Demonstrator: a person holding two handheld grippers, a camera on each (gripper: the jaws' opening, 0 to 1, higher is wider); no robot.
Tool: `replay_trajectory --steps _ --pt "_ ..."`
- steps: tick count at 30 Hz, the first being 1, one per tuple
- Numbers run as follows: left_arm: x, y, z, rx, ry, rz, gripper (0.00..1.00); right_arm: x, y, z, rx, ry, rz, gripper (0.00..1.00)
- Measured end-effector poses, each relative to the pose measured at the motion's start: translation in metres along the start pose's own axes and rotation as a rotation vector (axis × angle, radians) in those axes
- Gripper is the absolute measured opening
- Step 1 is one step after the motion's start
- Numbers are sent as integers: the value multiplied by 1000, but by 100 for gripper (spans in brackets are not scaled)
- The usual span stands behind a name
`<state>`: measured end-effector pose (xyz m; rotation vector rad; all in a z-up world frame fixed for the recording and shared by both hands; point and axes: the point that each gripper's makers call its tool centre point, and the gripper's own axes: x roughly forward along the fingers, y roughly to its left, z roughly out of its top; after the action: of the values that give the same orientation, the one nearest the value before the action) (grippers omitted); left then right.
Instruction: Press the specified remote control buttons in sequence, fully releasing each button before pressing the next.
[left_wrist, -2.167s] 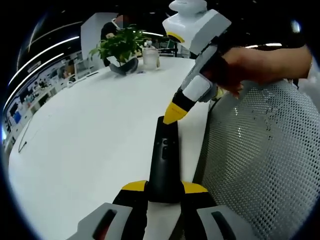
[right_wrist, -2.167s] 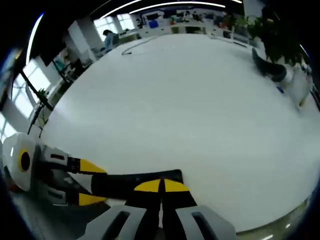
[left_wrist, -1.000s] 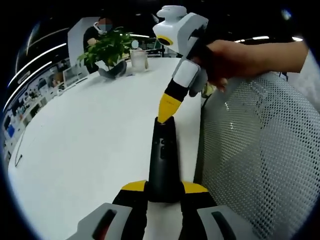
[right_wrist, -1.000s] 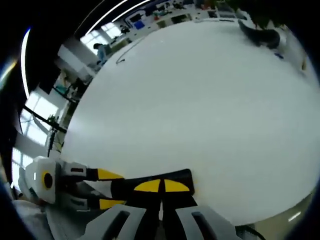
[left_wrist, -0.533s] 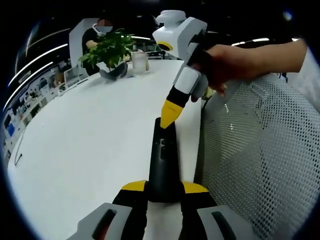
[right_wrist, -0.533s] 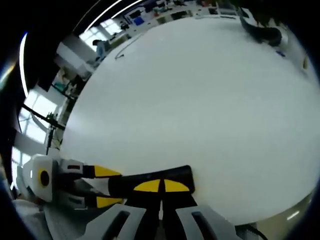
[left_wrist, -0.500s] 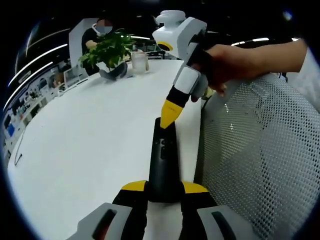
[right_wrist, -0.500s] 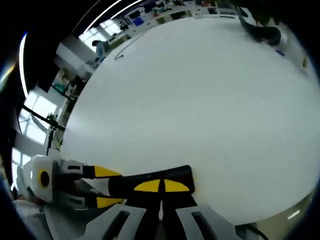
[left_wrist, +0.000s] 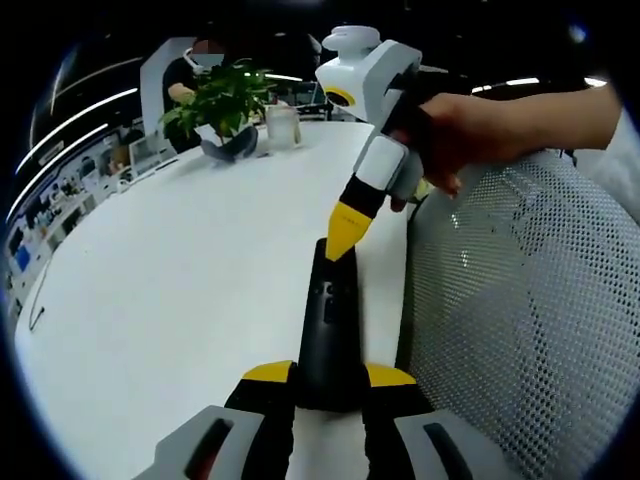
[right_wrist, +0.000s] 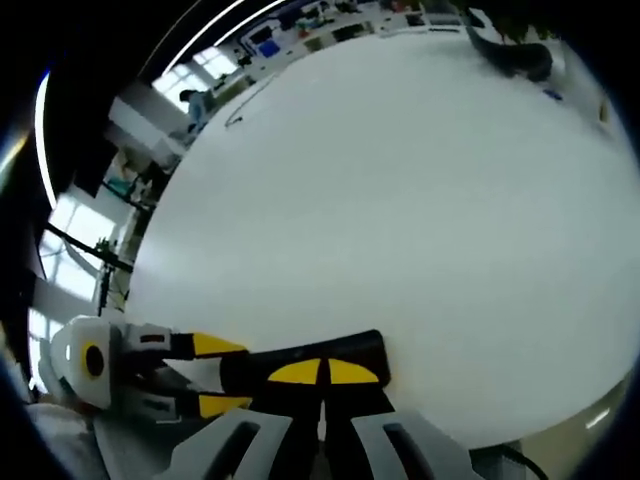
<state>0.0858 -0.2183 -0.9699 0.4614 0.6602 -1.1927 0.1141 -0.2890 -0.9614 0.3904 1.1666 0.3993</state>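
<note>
A slim black remote (left_wrist: 328, 320) runs away from me in the left gripper view, its near end clamped in my left gripper (left_wrist: 328, 376). My right gripper (left_wrist: 341, 243), held by a hand (left_wrist: 470, 125), comes down from the upper right. Its shut yellow tips sit on the remote's far end, though I cannot tell whether they are pressing. In the right gripper view the remote (right_wrist: 275, 358) lies crosswise just beyond my shut right gripper (right_wrist: 320, 372). The left gripper (right_wrist: 226, 375) grips it from the left.
The white table (left_wrist: 170, 260) spreads wide to the left. A potted plant (left_wrist: 222, 98) and a glass jar (left_wrist: 283, 124) stand at its far end. A white mesh chair back (left_wrist: 520, 330) stands close on the right beside the table edge.
Almost nothing differs. The right gripper's shut tips stay at the remote's far end, and its body has shifted slightly right. The left gripper keeps its hold.
</note>
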Motion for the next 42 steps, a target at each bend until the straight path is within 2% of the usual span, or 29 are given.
replay_trajectory --steps 8,15,17,21,26,31,35,39,42 --pt "0 1 1 12 -3 -9 24 -1 -1 1 57 4 26 0" --pt "2 1 3 33 -10 -20 24 -1 1 2 -12 32 -1 0" --pt "2 0 3 32 -10 -23 24 -1 1 4 -43 21 -6 0" --pt "2 0 3 32 -14 -23 24 0 1 4 -50 23 -8 0" --pt "2 -2 4 41 -15 -32 24 1 12 6 -52 9 47 0" --pt "2 -2 4 46 -14 -41 24 7 9 4 -130 17 -3 0" --pt "2 -2 5 41 -17 -39 24 6 8 3 -129 11 -4 0" --pt "3 -1 5 40 -24 -38 24 7 6 4 -91 -1 14 0" --pt "3 -1 5 38 -27 -36 24 7 8 4 -103 -1 10 0"
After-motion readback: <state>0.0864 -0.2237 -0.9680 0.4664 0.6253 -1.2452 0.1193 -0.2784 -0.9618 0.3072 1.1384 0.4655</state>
